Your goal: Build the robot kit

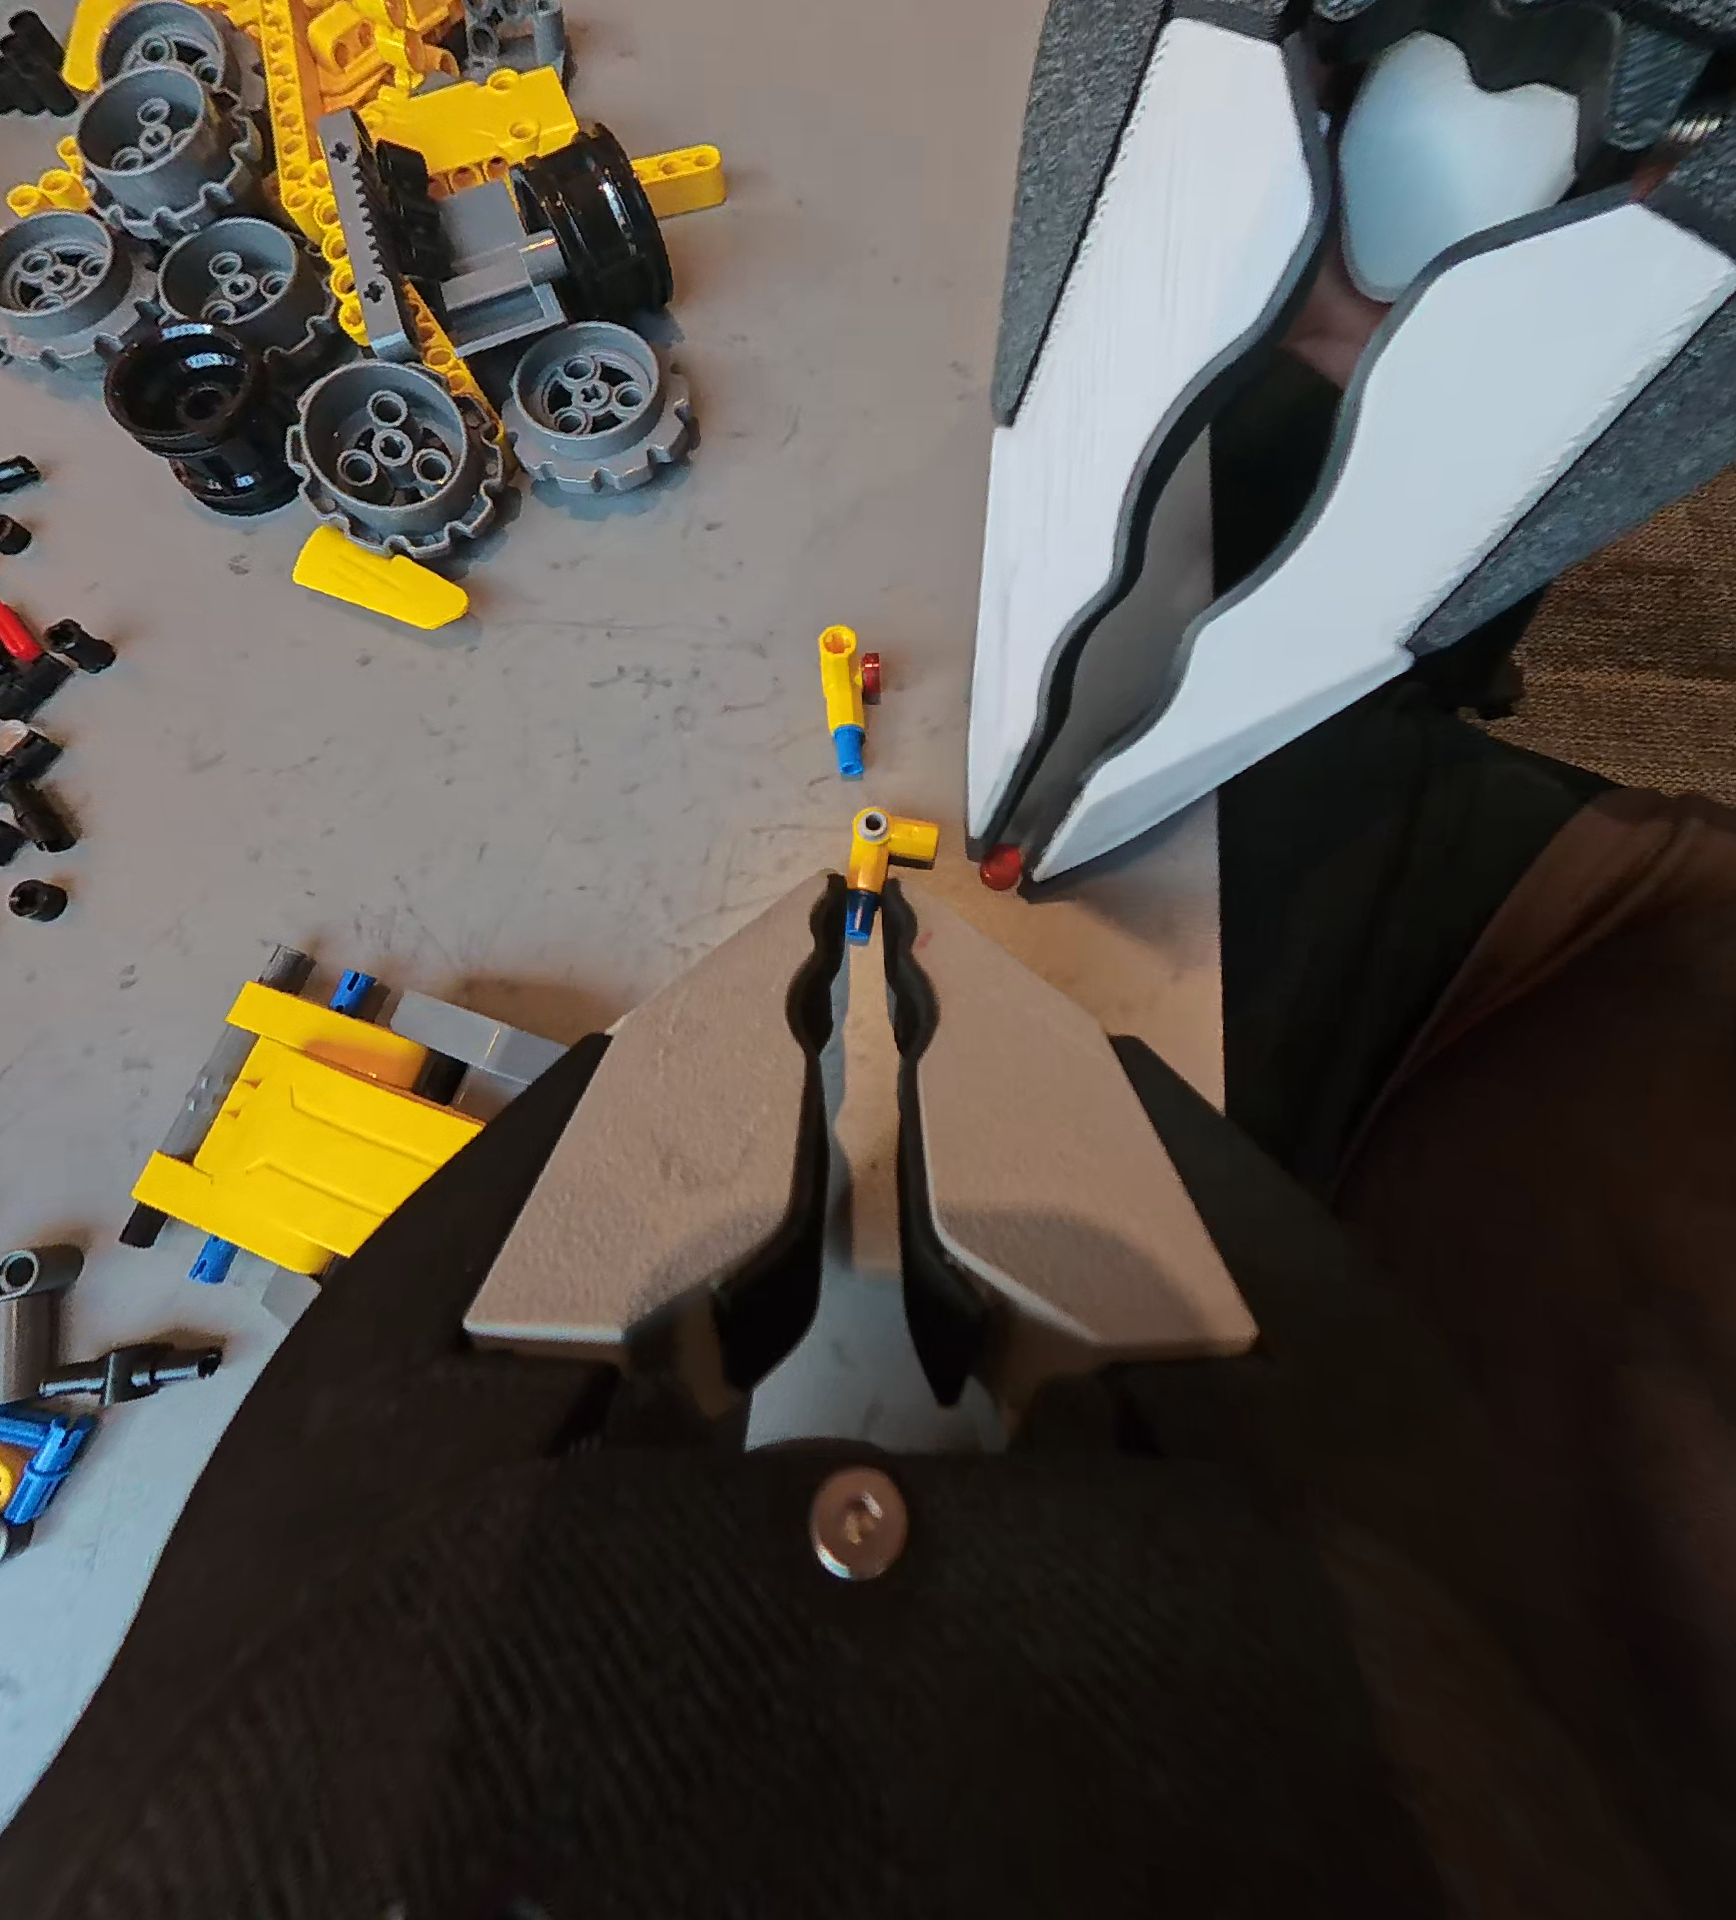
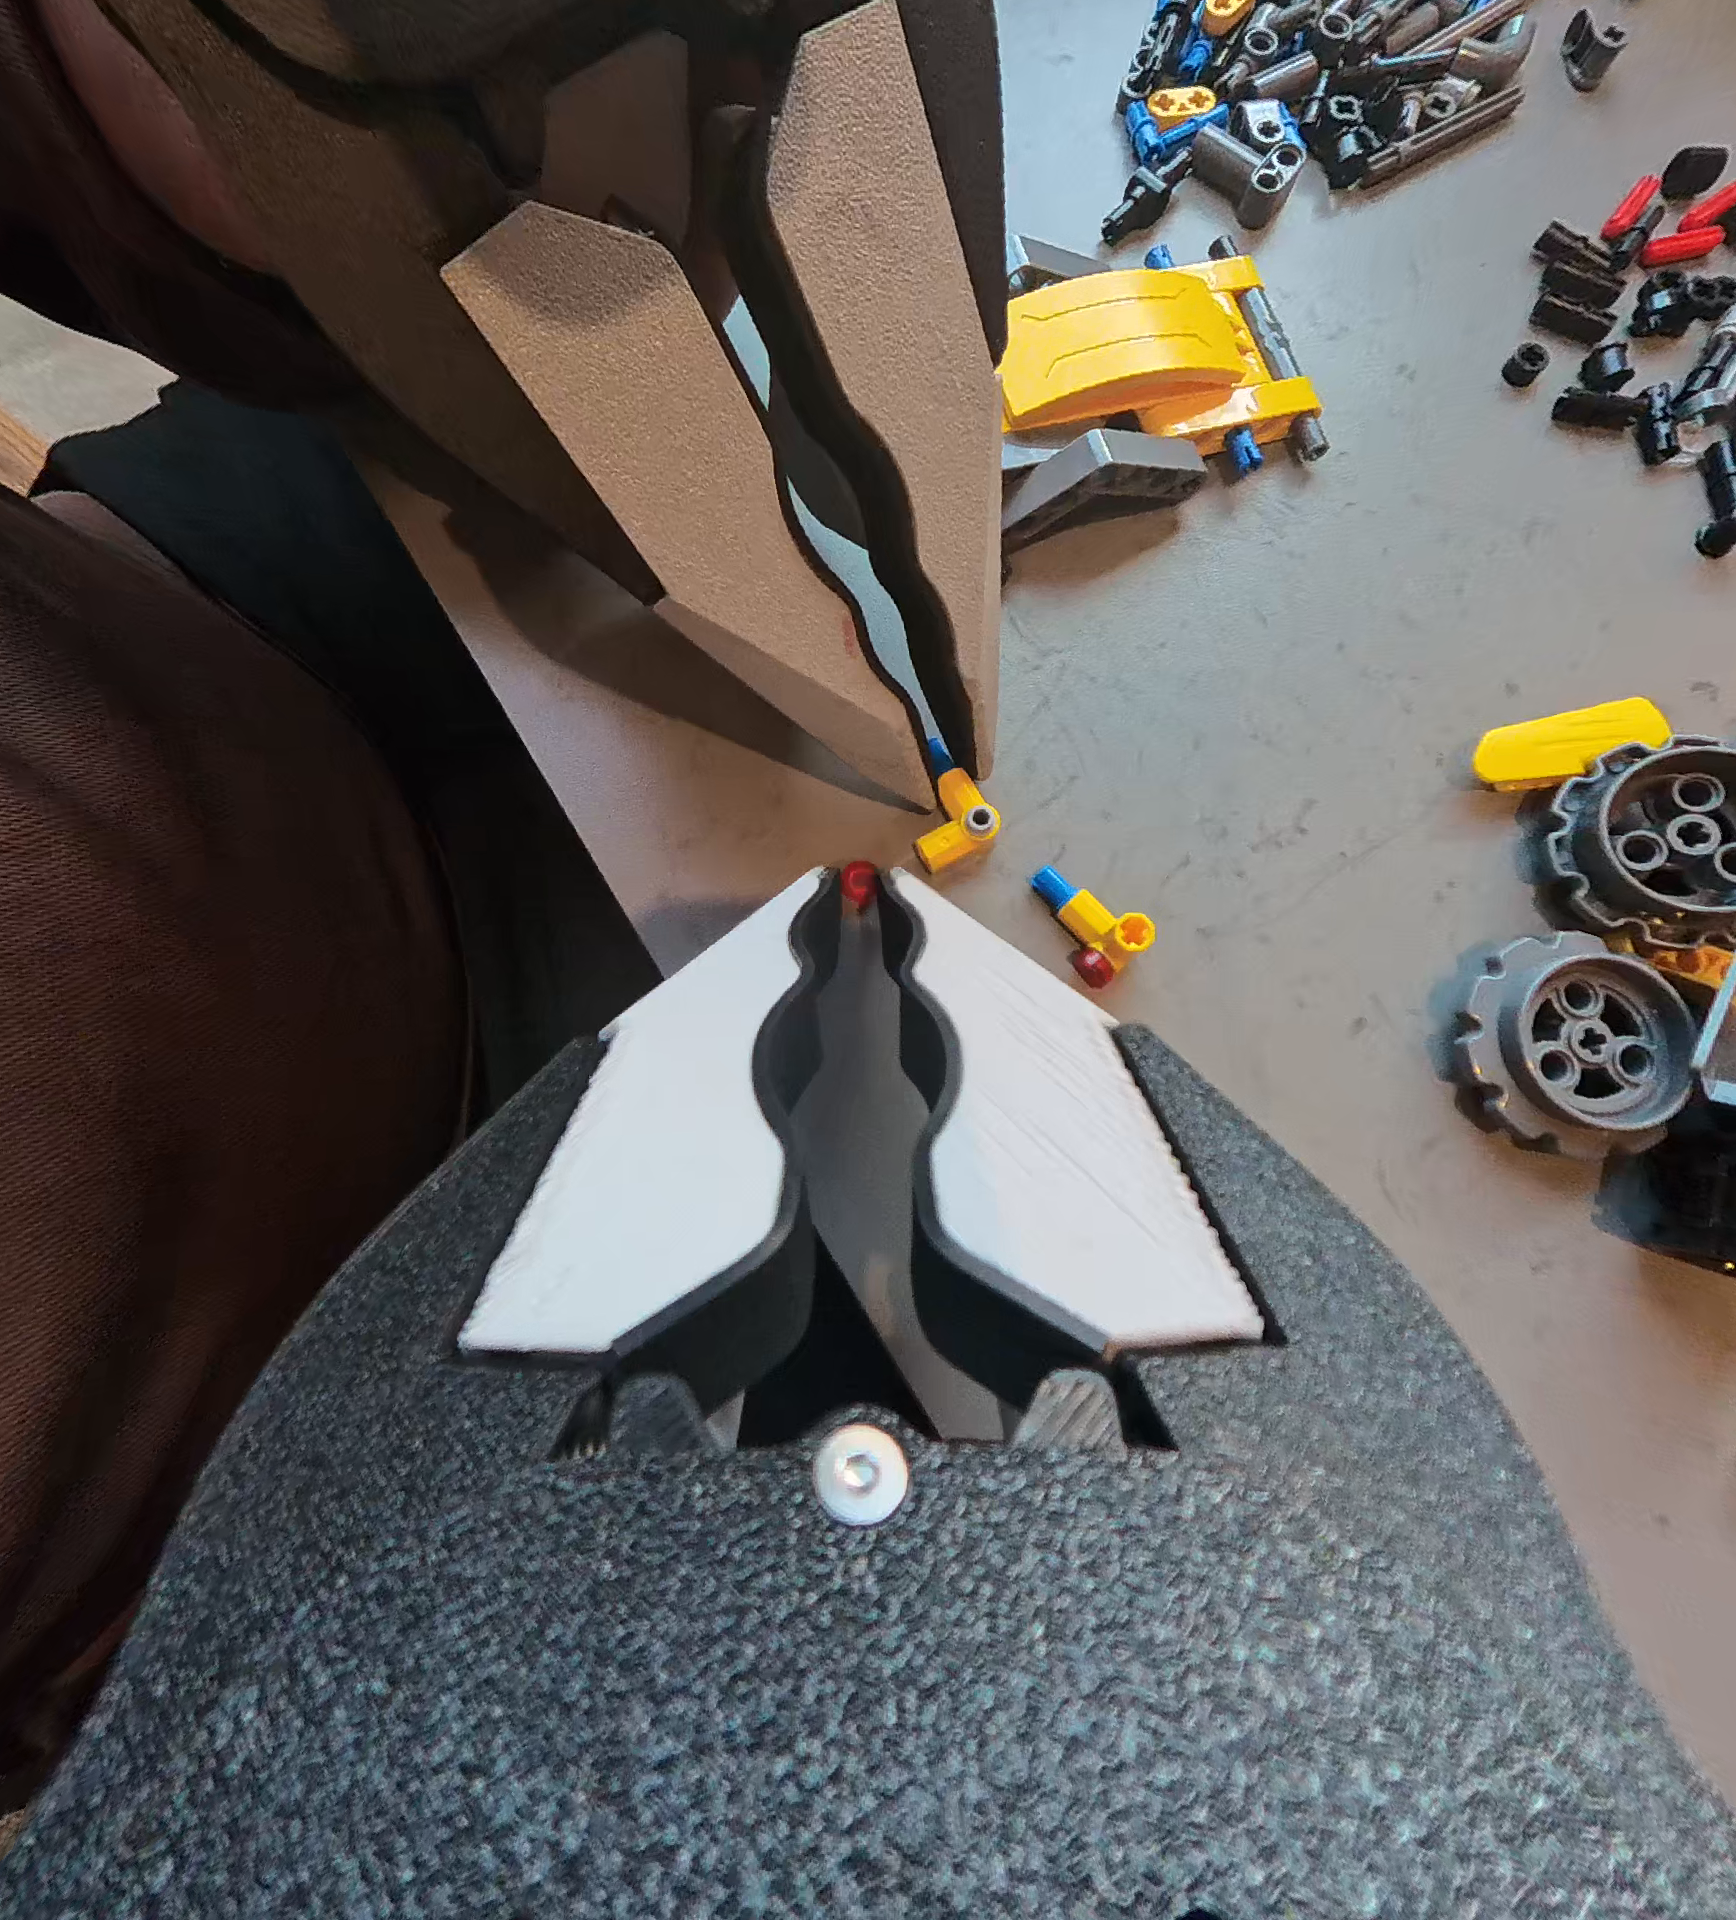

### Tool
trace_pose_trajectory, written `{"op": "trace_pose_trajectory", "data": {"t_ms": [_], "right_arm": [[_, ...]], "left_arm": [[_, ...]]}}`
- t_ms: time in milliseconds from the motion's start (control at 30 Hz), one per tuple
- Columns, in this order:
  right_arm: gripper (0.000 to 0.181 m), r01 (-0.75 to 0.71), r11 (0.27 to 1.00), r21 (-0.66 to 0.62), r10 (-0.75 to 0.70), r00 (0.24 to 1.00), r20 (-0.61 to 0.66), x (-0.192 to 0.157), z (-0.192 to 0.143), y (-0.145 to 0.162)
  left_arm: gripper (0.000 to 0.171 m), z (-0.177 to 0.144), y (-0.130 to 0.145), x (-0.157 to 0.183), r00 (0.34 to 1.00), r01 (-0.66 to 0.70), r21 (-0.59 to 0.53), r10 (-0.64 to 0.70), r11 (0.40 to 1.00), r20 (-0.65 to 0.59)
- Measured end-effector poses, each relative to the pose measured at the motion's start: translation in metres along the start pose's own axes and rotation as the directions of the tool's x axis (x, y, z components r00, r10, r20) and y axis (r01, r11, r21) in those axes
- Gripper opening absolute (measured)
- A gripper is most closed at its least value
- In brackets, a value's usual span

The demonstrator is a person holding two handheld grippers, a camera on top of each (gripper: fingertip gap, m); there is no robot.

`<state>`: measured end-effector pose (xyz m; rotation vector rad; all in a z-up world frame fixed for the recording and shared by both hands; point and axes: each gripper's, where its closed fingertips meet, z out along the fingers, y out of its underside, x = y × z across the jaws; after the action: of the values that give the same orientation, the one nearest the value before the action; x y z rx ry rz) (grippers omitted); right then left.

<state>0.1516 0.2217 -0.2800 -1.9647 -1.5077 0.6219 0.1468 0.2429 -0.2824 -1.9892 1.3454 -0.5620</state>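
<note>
Yellow elbow piece (image 1: 883,847): sitting pinched at the very tips of the left gripper (image 1: 862,902), held by the blue pin (image 1: 859,920) sticking out of its lower end; its long axis is running straight on from the jaws, and its short side arm is pointing sideways toward the other gripper.

Left jaws: pressing together on that blue pin, with only a sliver of gap showing behind the tips.

Red stud (image 2: 858,881): sitting clamped between the tips of the right gripper (image 2: 859,883), just poking out ahead of them.

Right jaws: squeezing closed on the red stud, white fingers (image 2: 1009,1060) nearly meeting at the front.

Key relation: the open end of the elbow's side arm is lying just beside the red stud, slightly ahead and to the right of the right jaws in the right wrist view; the two are near but not touching, and the right gripper is the nearer one to that opening.

Second yellow piece (image 1: 843,686): lying flat on the grey table (image 1: 583,790) a little beyond both sets of tips, already carrying a blue pin and a dark red stud on its side.

Yellow curved panel block (image 1: 313,1122): resting to the left of the left jaws.

Grey toothed wheels (image 1: 386,457): heaped with yellow beams far ahead and left of the left jaws.

Small black and red pins (image 2: 1695,312): lying scattered farthest out.
</note>
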Motion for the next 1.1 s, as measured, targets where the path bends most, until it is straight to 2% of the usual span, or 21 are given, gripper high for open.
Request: {"op": "trace_pose_trajectory", "data": {"t_ms": [733, 1100], "right_arm": [[0.01, -0.003, 1.0, -0.005, 0.003, 1.0, 0.012, -0.0012, -0.0001, -0.0017], [0.007, 0.01, 1.0, -0.015, -0.01, 1.0, 0.021, -0.0045, 0.0044, -0.0007]], "left_arm": [[0.003, 0.0001, 0.0002, 0.0, 1.0, 0.006, 0.0, -0.006, 1.0, -0.006], [0.003, 0.0002, 0.0001, 0.0, 1.0, 0.007, 0.0, -0.007, 1.0, -0.007]]}}
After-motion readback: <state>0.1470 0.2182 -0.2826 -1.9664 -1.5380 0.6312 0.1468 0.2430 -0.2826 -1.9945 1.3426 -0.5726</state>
